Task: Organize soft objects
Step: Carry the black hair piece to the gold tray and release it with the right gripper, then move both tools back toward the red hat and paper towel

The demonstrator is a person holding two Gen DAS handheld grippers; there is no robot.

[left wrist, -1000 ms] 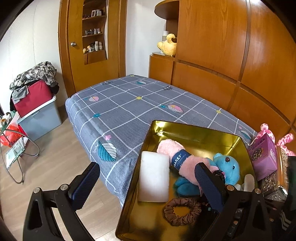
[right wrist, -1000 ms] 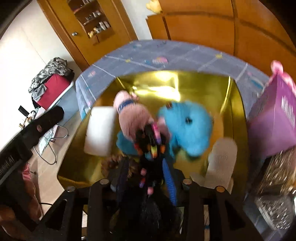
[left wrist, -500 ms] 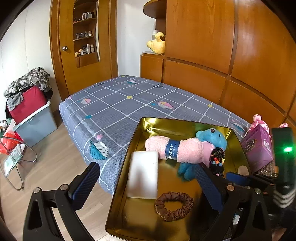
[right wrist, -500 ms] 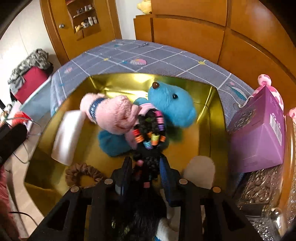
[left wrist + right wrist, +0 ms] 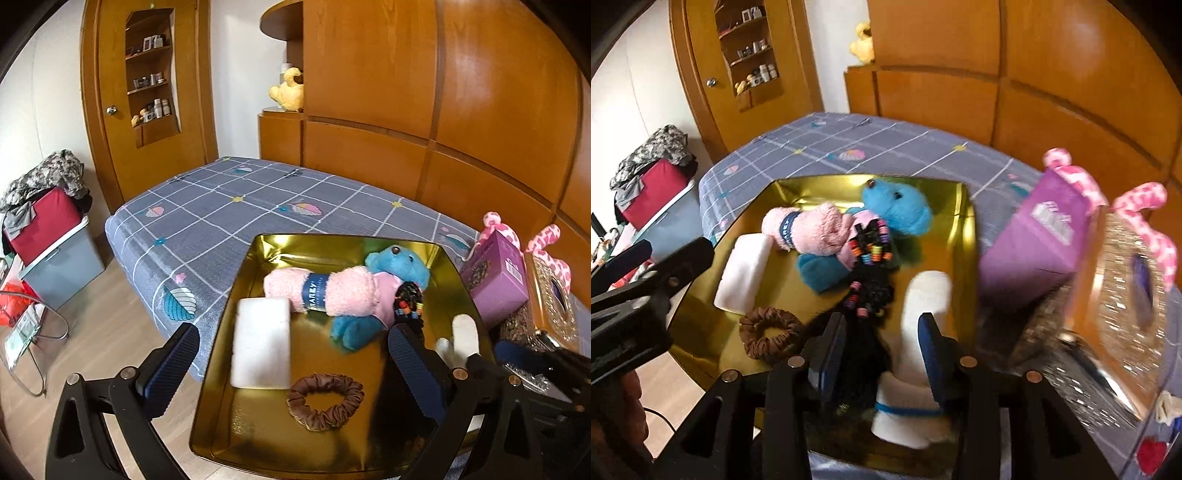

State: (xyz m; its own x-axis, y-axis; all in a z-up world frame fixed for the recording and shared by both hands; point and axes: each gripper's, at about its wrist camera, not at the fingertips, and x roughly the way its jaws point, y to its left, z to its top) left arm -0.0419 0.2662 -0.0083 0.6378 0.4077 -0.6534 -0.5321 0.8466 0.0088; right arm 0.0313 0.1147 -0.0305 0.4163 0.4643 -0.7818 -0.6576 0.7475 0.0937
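Left wrist view: left gripper (image 5: 291, 354) spread wide, empty, above gold tray (image 5: 225, 339) on the checked bed (image 5: 221, 214). In the tray: white sponge block (image 5: 262, 343), brown scrunchie (image 5: 325, 400), rolled pink towel (image 5: 332, 291) lying across blue teddy bear (image 5: 397, 262), white sock (image 5: 465, 334).

Right wrist view: right gripper (image 5: 882, 332) part open, jaws just widened; black beaded hair tie (image 5: 871, 258) lies between the pads on the bear, contact not discernible. Purple box (image 5: 1034, 240) beside tray.
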